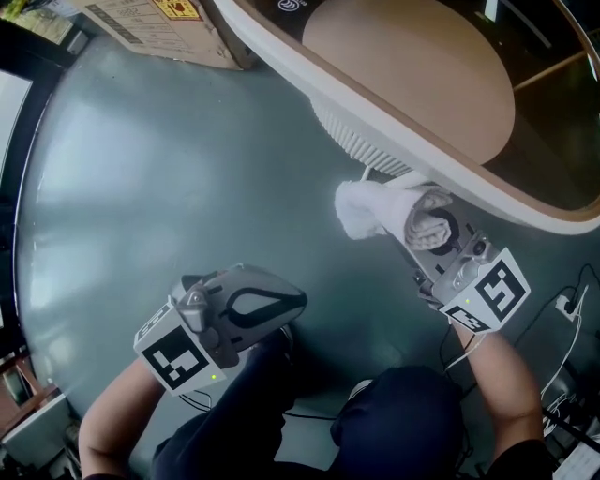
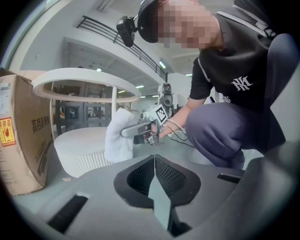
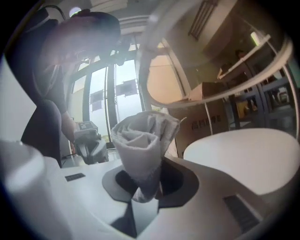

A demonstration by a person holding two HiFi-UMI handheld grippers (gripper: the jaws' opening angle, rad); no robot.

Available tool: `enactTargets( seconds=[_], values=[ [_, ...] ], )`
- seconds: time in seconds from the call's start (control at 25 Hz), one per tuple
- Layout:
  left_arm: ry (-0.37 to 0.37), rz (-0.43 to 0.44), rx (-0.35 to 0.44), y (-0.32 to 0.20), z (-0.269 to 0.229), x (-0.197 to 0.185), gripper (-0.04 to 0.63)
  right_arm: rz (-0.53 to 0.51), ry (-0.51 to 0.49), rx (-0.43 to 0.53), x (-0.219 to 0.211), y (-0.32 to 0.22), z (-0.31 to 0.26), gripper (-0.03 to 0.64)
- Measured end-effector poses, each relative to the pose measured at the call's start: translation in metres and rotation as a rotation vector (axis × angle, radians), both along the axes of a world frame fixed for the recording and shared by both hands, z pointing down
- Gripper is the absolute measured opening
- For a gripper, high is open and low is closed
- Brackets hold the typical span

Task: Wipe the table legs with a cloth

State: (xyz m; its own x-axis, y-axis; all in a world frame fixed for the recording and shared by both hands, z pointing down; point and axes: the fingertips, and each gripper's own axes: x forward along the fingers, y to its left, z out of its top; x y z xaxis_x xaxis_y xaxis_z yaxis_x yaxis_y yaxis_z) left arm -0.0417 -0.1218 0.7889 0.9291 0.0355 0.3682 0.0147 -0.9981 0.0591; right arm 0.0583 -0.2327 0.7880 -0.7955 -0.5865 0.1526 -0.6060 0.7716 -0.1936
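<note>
Cloth (image 1: 371,208) beside ribbed base (image 1: 353,141), box (image 1: 159,28) beyond

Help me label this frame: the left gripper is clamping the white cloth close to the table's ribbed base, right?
No: the right gripper clamps the white cloth close to the table's ribbed base, as the right gripper view shows. The left gripper is shut on nothing.

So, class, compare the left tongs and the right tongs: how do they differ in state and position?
The left tongs are shut on nothing; the right tongs are shut on a rolled white cloth. The left tongs hang over bare floor; the right tongs reach beside the table's ribbed base. Each carries a marker cube.
</note>
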Motion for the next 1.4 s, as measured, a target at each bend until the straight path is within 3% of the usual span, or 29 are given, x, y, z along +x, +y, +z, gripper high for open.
enactTargets(
  seconds=[0.28, 0.64, 0.84, 0.96, 1.04, 1.12, 1.32, 1.4],
  values=[
    [-0.079, -0.012, -0.056, 0.011, 0.026, -0.028, 0.008, 0.009, 0.020, -0.167, -0.003, -0.005, 0.114, 0.072],
    [-0.085, 0.003, -0.056, 0.010, 0.032, -0.020, 0.007, 0.003, -0.001, -0.138, -0.005, -0.006, 0.141, 0.072],
    [-0.091, 0.016, -0.053, 0.014, 0.037, -0.016, 0.008, 0.040, 0.107, -0.319, 0.004, -0.004, 0.217, 0.072],
    [-0.088, 0.024, -0.035, 0.012, 0.037, -0.014, 0.007, 0.036, 0.142, -0.392, 0.002, -0.008, 0.235, 0.072],
    [-0.081, 0.017, -0.035, 0.012, 0.038, -0.013, 0.008, 0.037, 0.137, -0.400, 0.002, -0.005, 0.224, 0.072],
    [-0.074, 0.013, -0.042, 0.015, 0.035, -0.010, 0.007, 0.010, 0.110, -0.343, 0.000, 0.007, 0.184, 0.071],
    [-0.038, 0.014, -0.035, 0.010, 0.017, 0.005, 0.007, -0.106, -0.023, 0.026, -0.004, 0.027, -0.006, 0.071],
    [-0.018, 0.018, -0.025, 0.004, 0.010, 0.010, 0.008, -0.096, -0.098, 0.083, -0.004, 0.020, -0.059, 0.071]
  ],
)
